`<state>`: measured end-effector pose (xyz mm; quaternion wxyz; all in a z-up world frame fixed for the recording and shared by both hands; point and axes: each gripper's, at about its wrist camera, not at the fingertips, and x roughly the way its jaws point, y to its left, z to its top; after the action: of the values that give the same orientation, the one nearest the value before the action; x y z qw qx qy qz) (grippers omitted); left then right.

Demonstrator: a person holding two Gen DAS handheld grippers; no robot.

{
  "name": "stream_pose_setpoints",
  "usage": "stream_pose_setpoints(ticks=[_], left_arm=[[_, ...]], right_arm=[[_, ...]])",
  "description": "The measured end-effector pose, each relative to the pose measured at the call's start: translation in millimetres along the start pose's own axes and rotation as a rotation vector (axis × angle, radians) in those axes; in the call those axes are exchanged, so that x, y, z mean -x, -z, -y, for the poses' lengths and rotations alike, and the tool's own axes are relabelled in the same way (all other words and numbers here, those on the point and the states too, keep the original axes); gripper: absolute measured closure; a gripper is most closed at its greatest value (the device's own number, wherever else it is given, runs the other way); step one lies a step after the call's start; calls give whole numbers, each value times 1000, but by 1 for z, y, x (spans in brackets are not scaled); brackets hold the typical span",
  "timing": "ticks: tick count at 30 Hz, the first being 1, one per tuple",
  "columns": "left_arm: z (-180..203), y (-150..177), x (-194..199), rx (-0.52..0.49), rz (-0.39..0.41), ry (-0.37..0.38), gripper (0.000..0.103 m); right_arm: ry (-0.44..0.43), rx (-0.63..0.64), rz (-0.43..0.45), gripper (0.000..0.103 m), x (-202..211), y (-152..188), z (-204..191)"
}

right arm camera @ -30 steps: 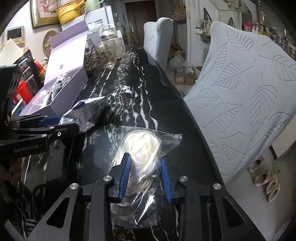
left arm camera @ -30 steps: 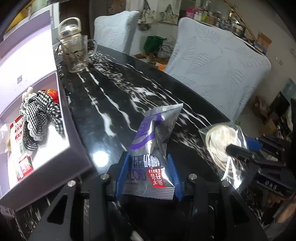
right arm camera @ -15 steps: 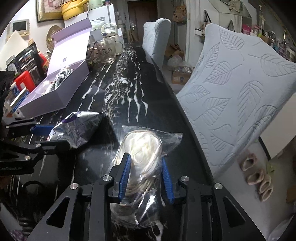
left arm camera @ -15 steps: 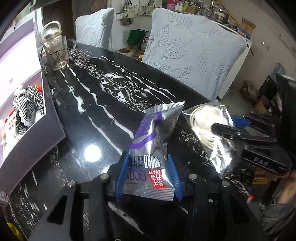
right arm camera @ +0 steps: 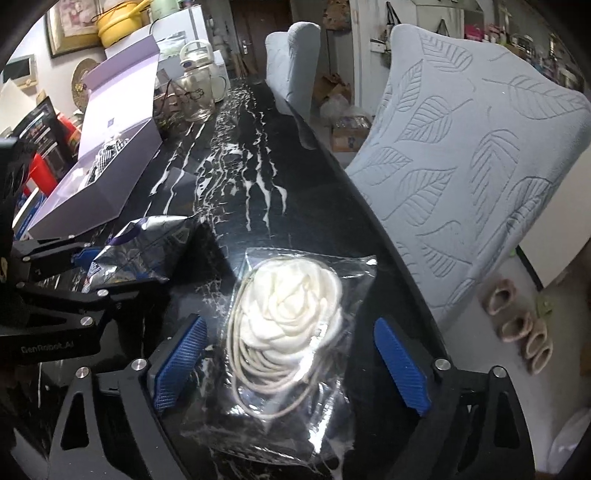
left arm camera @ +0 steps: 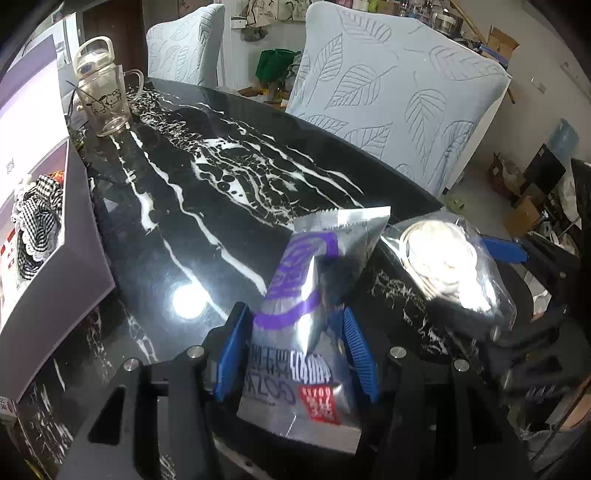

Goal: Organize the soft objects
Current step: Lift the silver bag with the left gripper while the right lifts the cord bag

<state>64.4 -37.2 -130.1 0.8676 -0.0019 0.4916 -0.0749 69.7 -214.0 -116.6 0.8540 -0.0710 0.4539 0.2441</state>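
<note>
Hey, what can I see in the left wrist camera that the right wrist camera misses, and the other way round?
Only the left wrist view shows the red label at the silver snack packet's lower end and the green bag behind the chairs. Only the right wrist view shows the slippers on the floor and the yellow tub up on the shelf. Both show the marble table, the open purple box, the glass mug, the bagged white flower and the leaf-pattern chairs.

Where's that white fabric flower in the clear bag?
In the right wrist view the bagged flower lies on the black marble table, between the right claw's opening blue pads, right of the silver snack packet.
</note>
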Motion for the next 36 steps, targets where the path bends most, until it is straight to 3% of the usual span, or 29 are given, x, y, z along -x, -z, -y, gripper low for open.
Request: stream_pose_setpoints(ticks=[8, 10, 12, 13, 14, 23, 31, 36], left_arm=[[0, -2, -3, -18, 11, 1, 51], [-1, -1, -3, -13, 17, 5, 51], [-3, -1, -2, -3, 27, 14, 51], [-3, -1, -2, 1, 31, 16, 51], [-4, -1, -2, 2, 40, 15, 57], [0, 1, 1, -1, 37, 38, 67], [0, 6, 15, 13, 50, 71, 67], [0, 13, 30, 9, 82, 64, 67]], right_arm=[[81, 70, -3, 5, -8, 2, -9], [84, 72, 4, 12, -6, 2, -7], [84, 78, 19, 30, -3, 2, -6], [84, 83, 22, 33, -2, 2, -6], [76, 95, 25, 42, -1, 2, -7], [22, 97, 60, 74, 6, 7, -12], [-127, -41, 84, 77, 14, 11, 6], [-164, -23, 99, 77, 22, 12, -4]])
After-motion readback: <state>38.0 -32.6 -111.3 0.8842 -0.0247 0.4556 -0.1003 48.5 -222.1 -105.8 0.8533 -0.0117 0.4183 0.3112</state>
